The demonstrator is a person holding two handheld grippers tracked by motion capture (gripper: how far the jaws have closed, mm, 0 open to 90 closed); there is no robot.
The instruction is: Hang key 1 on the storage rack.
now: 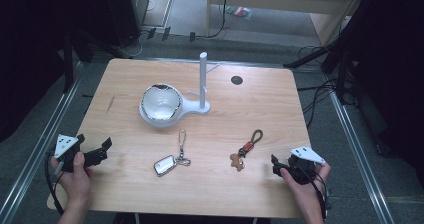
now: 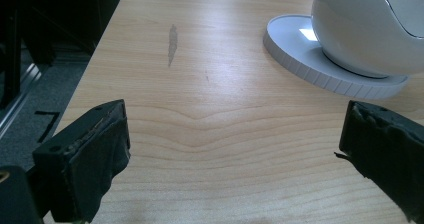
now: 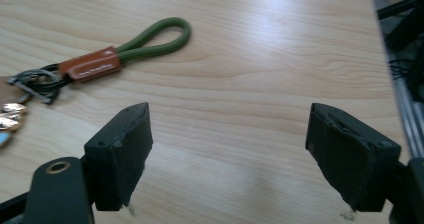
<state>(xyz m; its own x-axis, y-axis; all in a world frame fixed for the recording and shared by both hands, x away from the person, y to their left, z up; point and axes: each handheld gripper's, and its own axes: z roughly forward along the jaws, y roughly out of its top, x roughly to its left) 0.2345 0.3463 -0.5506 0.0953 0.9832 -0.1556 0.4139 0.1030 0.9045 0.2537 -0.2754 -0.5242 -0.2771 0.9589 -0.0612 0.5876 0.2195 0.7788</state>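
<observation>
Jaws wide on my right gripper (image 3: 227,159), gripping nothing; green-loop keychain (image 3: 100,59) lies upper left of them. Left gripper (image 2: 232,159) gapes empty too. Risk: I pinch just the leather tab and the keys swing loose.

Desk (image 1: 125,84) viewed from above, facing forward; both gripper views set low, close over wood; white stand (image 2: 320,59) shared with left view.

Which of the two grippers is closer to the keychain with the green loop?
Right. The right gripper sits open just right of the green-loop keychain, near the table's front edge. The left gripper, also open, is far across the table, beyond the silver keychain.
</observation>
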